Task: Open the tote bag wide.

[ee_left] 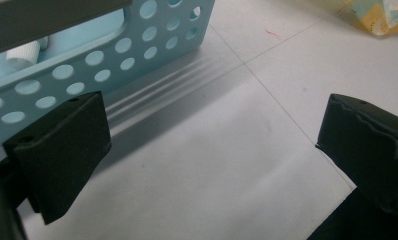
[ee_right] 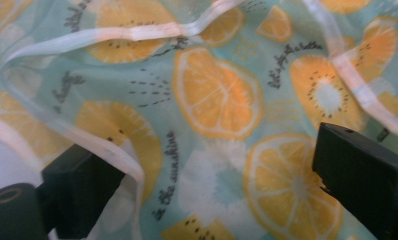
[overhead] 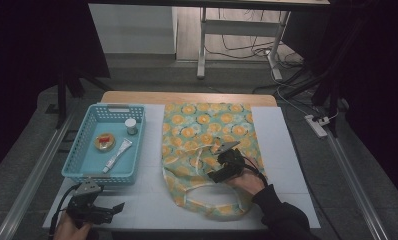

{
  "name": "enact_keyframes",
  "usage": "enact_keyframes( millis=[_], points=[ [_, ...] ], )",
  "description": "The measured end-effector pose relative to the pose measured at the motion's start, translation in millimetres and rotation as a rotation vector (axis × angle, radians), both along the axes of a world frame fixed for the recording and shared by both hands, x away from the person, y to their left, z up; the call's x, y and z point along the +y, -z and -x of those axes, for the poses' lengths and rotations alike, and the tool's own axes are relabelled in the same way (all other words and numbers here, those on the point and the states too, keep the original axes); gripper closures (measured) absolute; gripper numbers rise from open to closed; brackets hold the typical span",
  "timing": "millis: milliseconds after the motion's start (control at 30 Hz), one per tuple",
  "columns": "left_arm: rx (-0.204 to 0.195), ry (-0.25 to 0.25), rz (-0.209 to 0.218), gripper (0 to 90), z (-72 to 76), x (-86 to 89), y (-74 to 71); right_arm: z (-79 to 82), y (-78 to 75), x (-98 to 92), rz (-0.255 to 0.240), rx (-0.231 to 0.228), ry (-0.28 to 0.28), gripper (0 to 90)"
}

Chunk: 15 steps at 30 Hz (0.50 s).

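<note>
right tool (overhead: 226,162) jaws wide, over the fruit-print bag (overhead: 207,150) lying flat on the table (overhead: 147,195) – nothing gripped yet. left tool (overhead: 99,207) also wide and empty, parked near the table's front edge just by the basket (overhead: 79,160). jar (overhead: 131,126), tin (overhead: 104,141) and tube (overhead: 118,154) sit in the basket – looks like early going, packing not begun.

Cursive grey lettering is printed on the orange-slice patterned fabric bag (ee_right: 217,100). In the right gripper view, 1 line running up the cloth near the bottom centre appears to read "in the sunshine". Other short cursive phrases sit beside the orange slices at the upper right and left, too small and curved to make out. No other text is readable.
</note>
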<state>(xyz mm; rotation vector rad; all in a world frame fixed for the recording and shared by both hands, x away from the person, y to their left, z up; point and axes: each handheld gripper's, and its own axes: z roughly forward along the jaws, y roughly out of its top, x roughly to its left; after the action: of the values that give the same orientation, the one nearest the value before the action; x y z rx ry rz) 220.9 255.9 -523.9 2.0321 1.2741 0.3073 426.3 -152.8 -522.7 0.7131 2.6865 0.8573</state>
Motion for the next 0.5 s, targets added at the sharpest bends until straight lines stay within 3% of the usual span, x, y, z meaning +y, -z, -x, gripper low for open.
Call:
enact_keyframes(
  millis=[67, 267, 500],
  points=[
    [0.001, 0.0, 0.0, 0.9, -0.1, -0.1, 0.1, -0.7, -0.1, 0.2, -0.004, -0.006, -0.002, 14.3],
    [0.002, 0.001, -0.001, 0.9, -0.1, -0.2, 0.1, -0.9, -2.9, 3.2, -0.03, -0.008, -0.054, 48.7],
    [0.003, 0.001, -0.003, 1.0, -0.3, -0.4, 0.3, -1.5, -5.5, 5.0, -0.022, 0.01, -0.084, 77.1]
  ],
)
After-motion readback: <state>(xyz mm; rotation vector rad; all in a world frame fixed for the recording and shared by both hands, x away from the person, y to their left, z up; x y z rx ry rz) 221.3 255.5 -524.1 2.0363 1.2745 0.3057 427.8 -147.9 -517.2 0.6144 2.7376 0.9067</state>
